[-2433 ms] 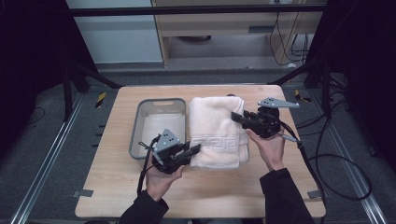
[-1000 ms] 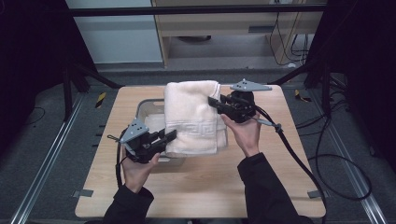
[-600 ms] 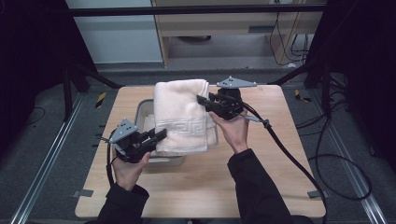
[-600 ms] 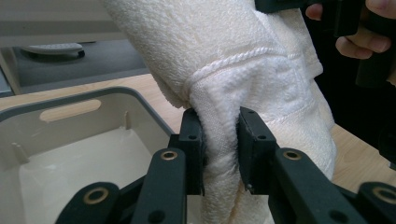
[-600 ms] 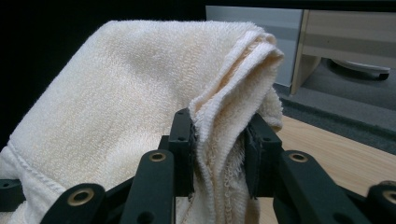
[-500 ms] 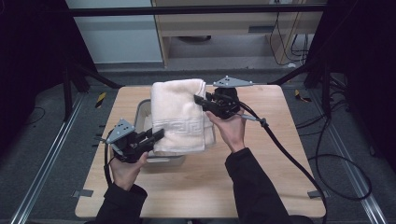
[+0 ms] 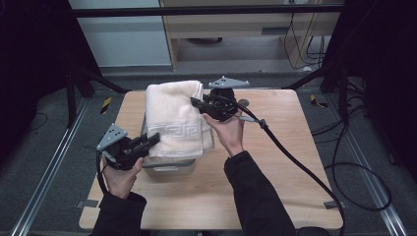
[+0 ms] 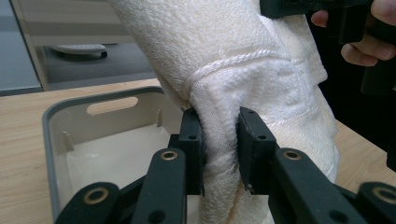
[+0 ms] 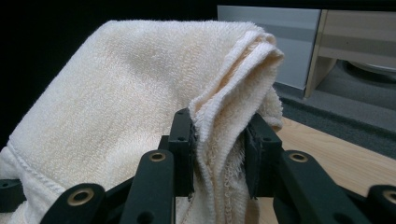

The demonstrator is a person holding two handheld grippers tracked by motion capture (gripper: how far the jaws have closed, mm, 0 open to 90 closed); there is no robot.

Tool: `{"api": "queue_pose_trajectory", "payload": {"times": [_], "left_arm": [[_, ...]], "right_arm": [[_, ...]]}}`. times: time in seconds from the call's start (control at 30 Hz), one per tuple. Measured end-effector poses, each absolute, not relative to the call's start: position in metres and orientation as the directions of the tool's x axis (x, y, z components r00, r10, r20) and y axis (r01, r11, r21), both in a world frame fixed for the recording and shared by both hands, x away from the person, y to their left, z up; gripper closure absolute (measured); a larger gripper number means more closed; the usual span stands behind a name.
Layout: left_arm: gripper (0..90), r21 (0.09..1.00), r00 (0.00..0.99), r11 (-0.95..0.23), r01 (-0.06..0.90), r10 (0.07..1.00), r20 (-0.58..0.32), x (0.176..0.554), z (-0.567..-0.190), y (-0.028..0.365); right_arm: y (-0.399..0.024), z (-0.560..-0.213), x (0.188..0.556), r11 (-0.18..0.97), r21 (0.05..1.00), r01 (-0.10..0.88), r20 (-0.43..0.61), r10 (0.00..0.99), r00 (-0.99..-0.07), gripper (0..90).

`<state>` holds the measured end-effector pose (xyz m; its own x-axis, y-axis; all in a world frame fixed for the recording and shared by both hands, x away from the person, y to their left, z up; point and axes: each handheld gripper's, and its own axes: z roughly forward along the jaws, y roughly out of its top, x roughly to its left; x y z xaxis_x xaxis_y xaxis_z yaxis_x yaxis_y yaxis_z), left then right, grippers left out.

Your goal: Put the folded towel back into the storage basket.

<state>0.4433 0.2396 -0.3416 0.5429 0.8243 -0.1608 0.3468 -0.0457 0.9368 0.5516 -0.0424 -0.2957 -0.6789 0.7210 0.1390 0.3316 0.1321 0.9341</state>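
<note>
Towel (image 7: pixel 174 115), clenched by left gripper (image 7: pixel 151 141) and right gripper (image 7: pixel 196 103), hangs over the bin (image 8: pixel 56 140).

towel (image 7: pixel 174 118): cream terry cloth, rough | bin (image 8: pixel 51 140): grey matt plastic | table (image 7: pixel 285 162): smooth wood

No readable text, labels, brands or numbers in any view. Closest thing to a marking: the woven key-pattern band on the towel (image 7: pixel 173 130), decorative, not lettering. Yellow-black hazard tape (image 7: pixel 105 104) on the floor left of the surface (image 7: pixel 295 162), no print on it.
</note>
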Motion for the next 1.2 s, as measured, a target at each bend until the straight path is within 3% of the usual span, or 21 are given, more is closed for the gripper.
{"api": "queue_pose_trajectory", "payload": {"times": [0.63,1.2], "left_arm": [[72.9,0.925,0.478,-0.027,0.380,0.862,-0.171,0.456,-0.351,0.266],[72.9,0.883,0.443,-0.052,0.466,0.878,-0.182,0.477,-0.380,0.279]], "right_arm": [[-0.007,-0.304,0.570,0.137,0.928,0.347,0.149,0.717,-0.681,68.2],[0.014,-0.344,0.592,0.157,0.899,0.410,0.173,0.731,-0.660,68.0]]}}
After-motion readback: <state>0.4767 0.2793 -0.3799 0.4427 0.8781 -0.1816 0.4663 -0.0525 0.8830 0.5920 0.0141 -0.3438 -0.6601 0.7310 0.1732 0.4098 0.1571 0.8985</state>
